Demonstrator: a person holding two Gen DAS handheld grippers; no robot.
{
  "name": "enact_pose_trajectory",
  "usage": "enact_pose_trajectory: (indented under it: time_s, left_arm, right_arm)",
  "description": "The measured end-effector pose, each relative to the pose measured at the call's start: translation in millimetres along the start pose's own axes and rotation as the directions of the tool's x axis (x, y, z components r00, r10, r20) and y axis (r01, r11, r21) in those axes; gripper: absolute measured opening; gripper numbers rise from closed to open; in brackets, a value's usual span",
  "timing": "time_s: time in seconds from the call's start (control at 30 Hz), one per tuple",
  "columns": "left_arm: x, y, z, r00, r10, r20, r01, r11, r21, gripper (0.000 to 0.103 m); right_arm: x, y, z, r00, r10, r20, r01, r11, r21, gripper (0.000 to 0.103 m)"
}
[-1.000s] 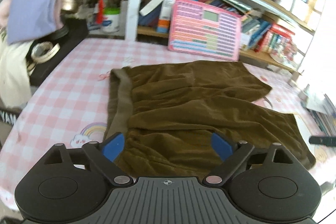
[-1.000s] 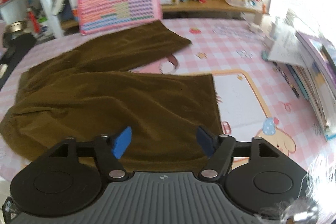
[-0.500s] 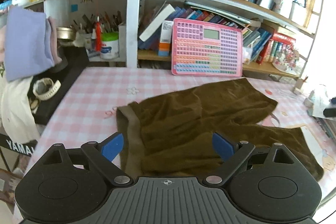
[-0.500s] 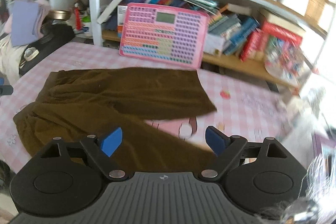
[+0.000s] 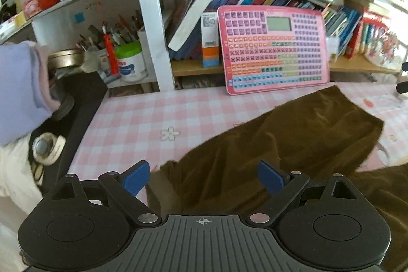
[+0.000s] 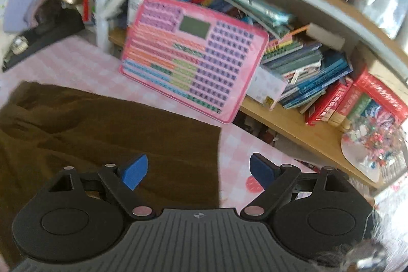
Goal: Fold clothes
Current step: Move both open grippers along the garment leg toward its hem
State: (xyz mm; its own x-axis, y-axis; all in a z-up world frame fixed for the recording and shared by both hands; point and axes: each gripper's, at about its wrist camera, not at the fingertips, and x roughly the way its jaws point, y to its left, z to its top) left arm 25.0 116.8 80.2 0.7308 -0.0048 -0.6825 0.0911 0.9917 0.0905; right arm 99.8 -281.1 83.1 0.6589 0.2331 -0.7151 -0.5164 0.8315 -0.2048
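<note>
Both grippers risen, tilted up; left gripper (image 5: 204,176), right gripper (image 6: 197,171) wide, empty; one trousers (image 5: 293,139).

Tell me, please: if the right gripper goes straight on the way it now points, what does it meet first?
Probably the hem edge of the brown trousers on the pink checked tablecloth, which lies between the open fingers of the right gripper. Farther on leans the pink keyboard toy. Depth is unclear.

Brown trousers (image 5: 293,144); pink-white checked tablecloth (image 5: 142,119); pink toy keyboard (image 5: 272,50); blue claw pads (image 5: 135,177).
</note>
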Motion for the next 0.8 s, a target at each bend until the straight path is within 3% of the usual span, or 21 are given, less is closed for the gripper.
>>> enact_pose_trajectory:
  time_s: [0.3, 0.53, 0.8]
  left_arm:
    - [58.7, -0.2, 15.4, 0.999, 0.007, -0.045, -0.005, 0.999, 0.050, 0.094]
    - [74.0, 7.2, 18.6, 0.999, -0.031, -0.022, 0.033, 0.997, 0.071, 0.094]
    - [91.5, 14.8, 21.9, 0.998, -0.022, -0.060, 0.025, 0.998, 0.059, 0.093]
  right_arm:
    - [94.6, -30.1, 7.8, 0.992, 0.045, -0.118, -0.055, 0.994, -0.089, 0.087]
    - [126.6, -39.2, 12.4, 0.987, 0.091, -0.133, -0.103, 0.991, -0.083, 0.087]
    - [144.4, -57.5, 16.2, 0.986, 0.108, -0.129, -0.111, 0.994, -0.021, 0.086]
